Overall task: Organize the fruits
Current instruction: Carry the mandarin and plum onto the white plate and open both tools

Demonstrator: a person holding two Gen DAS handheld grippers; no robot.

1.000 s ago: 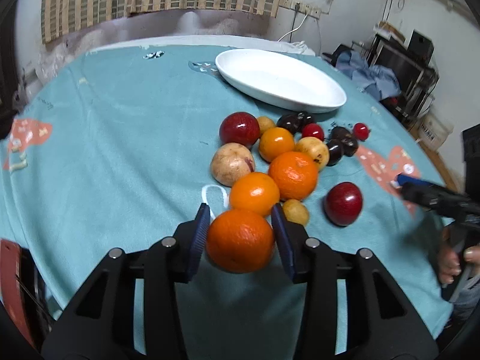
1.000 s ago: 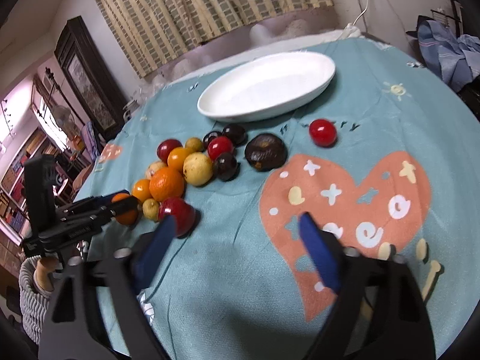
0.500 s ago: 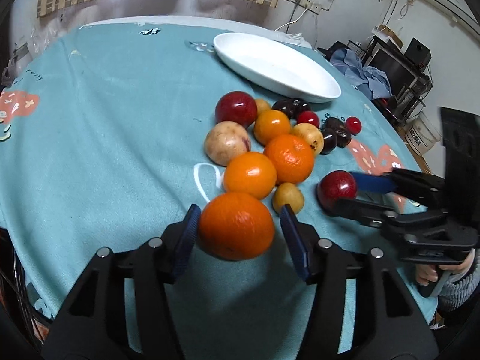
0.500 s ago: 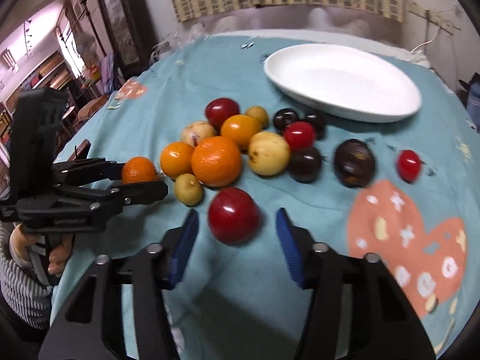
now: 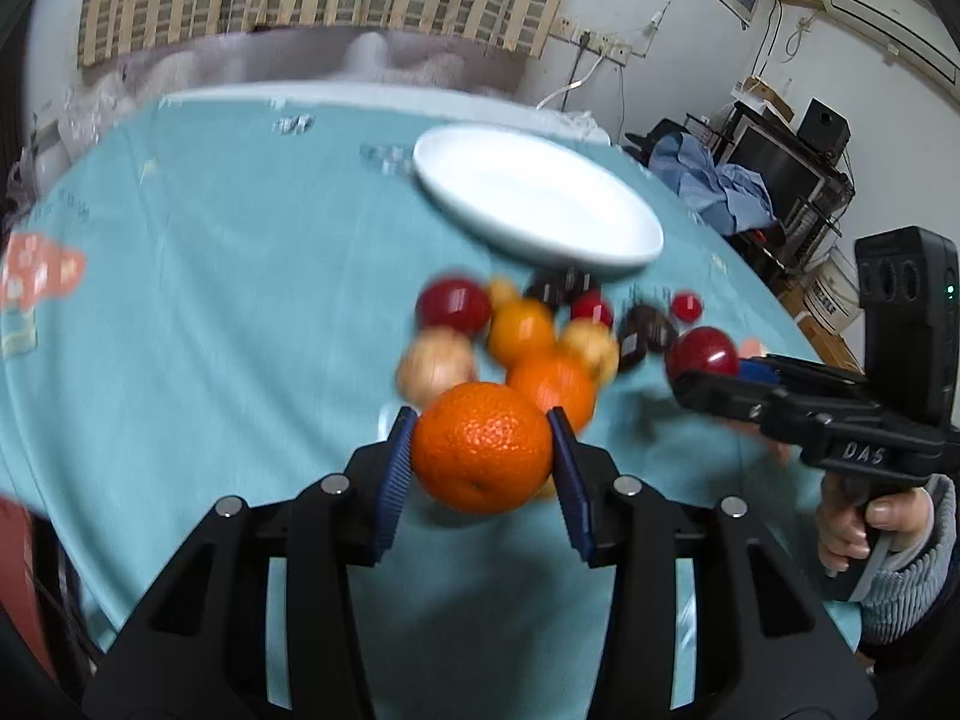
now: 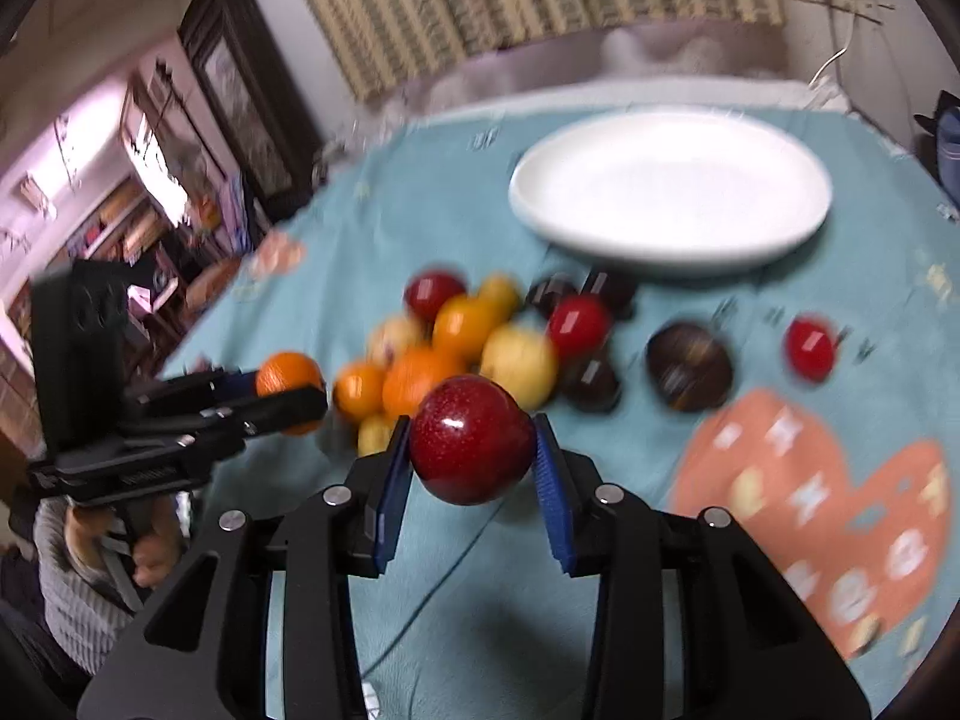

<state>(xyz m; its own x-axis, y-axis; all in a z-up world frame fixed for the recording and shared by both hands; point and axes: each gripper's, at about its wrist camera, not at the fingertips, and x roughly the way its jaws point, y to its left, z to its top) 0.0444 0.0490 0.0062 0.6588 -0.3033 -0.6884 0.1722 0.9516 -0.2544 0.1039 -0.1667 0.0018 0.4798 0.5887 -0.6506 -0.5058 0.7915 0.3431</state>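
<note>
Half a second ago the red apple sat on the cloth between spread right fingers; now both fruits ride above the table, clear of the cloth.

At the left, the left gripper (image 5: 482,459) pinches an orange (image 5: 483,447), its blue pads tight on the fruit's flanks at 9 and 3 o'clock. From the orange, the fruit pile (image 5: 522,330) lies at 12 o'clock on the teal tablecloth (image 5: 210,300), and the white dish (image 5: 540,210), with nothing in it, lies beyond at 1 o'clock.

Further right, the right gripper (image 6: 473,450) clamps the red apple (image 6: 472,440) the same way; from the apple the dish sits at 1 o'clock, and a lone dark fruit (image 6: 689,366) and a small red one (image 6: 810,345) at 2 o'clock.

Both views blur, so the carry looks quick. The pads hold smooth round skins at only two points, so a jolt could roll either fruit out, most likely the glossy apple. Both tools seem bound for one dish and could collide over it. A high release might send fruit rolling off the shallow rim.
</note>
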